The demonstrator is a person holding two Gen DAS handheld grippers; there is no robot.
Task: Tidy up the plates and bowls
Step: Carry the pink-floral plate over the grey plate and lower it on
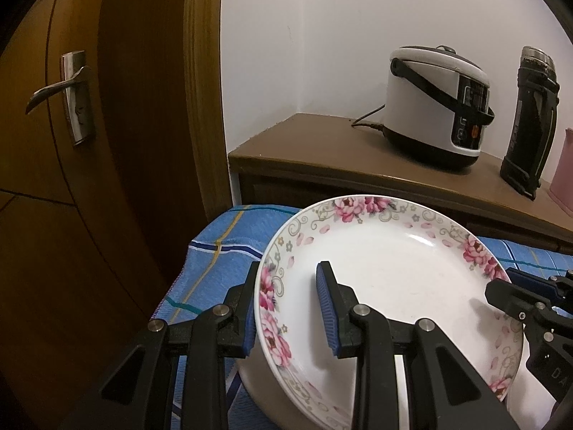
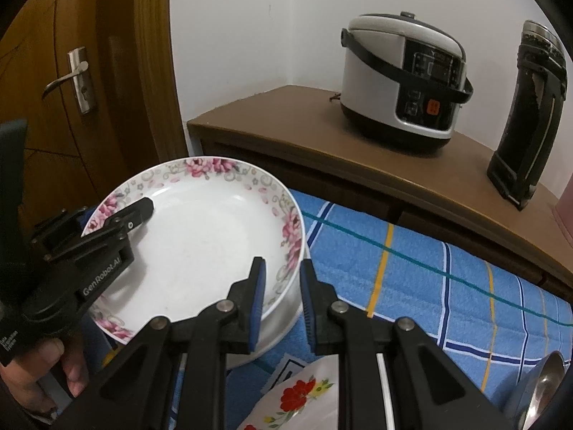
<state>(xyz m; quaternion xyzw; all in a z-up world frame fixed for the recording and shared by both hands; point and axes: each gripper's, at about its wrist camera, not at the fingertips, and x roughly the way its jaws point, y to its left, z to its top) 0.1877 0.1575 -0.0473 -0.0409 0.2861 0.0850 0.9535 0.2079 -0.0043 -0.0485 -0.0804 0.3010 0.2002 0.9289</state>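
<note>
A white plate with pink flowers on its rim (image 1: pixel 394 279) (image 2: pixel 207 236) sits tilted on top of a plain white dish (image 2: pixel 275 322). My left gripper (image 1: pixel 290 308) straddles the plate's left rim, one finger under it and one above, with a wide gap, so it is open. In the right wrist view it shows at the plate's left edge (image 2: pixel 118 215). My right gripper (image 2: pixel 283 304) straddles the plate's right rim with daylight on both sides of the rim, also open. It appears at the right of the left wrist view (image 1: pixel 515 294).
A blue checked cloth (image 2: pixel 429 286) covers the table. A brown cabinet (image 2: pixel 286 114) behind holds a rice cooker (image 2: pixel 404 79) and a black flask (image 2: pixel 530 114). A wooden door (image 1: pixel 71 143) stands left. A flowered white item (image 2: pixel 301 397) and a steel bowl (image 2: pixel 544 390) lie near me.
</note>
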